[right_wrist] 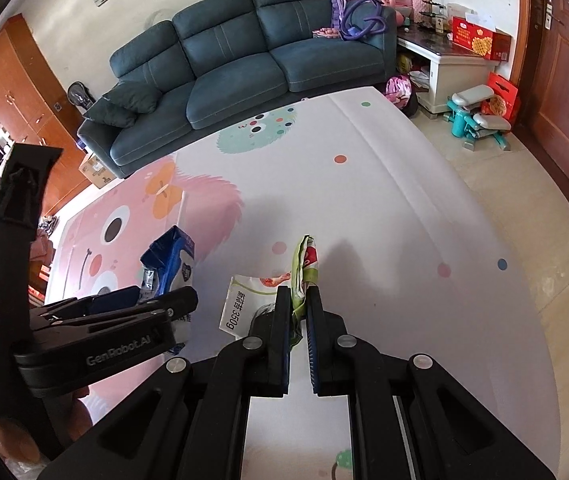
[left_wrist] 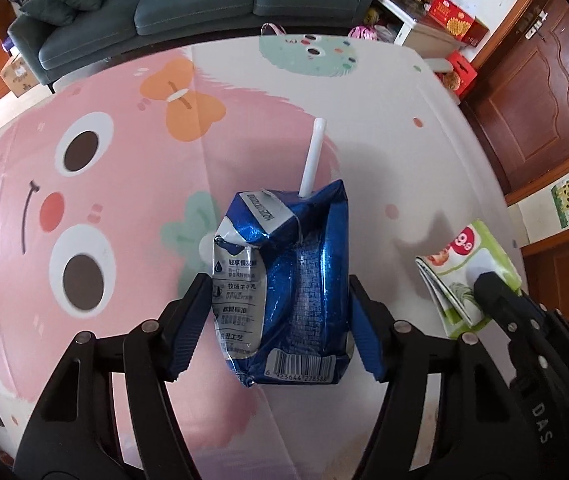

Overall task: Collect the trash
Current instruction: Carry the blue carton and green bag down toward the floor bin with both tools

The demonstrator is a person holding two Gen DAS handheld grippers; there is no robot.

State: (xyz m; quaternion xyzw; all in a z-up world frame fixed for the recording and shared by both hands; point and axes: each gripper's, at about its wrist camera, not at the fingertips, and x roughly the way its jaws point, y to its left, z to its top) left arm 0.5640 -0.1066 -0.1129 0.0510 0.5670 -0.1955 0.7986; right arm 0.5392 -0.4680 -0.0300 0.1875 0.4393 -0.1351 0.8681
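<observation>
A crumpled blue milk carton [left_wrist: 284,280] with a white straw [left_wrist: 311,156] sits between the fingers of my left gripper [left_wrist: 277,280]. Both pads press its sides, so the gripper is shut on it. The right wrist view shows the same carton [right_wrist: 168,260] at the tip of the left gripper [right_wrist: 156,298], over the play mat. My right gripper [right_wrist: 299,290] is shut on a green and white snack wrapper [right_wrist: 244,300]; one fold stands up between the pads and the rest lies flat on the mat. The wrapper [left_wrist: 464,264] and the right gripper [left_wrist: 484,280] also show at the right of the left wrist view.
A large pink and white cartoon play mat [right_wrist: 364,200] covers the floor. A teal sofa [right_wrist: 236,60] lines its far edge. A white cabinet [right_wrist: 452,72] with red boxes [right_wrist: 480,40], a teal stepper [right_wrist: 472,120] and a wooden door [right_wrist: 564,92] stand at the right. A cardboard box [right_wrist: 94,170] is by the sofa's left end.
</observation>
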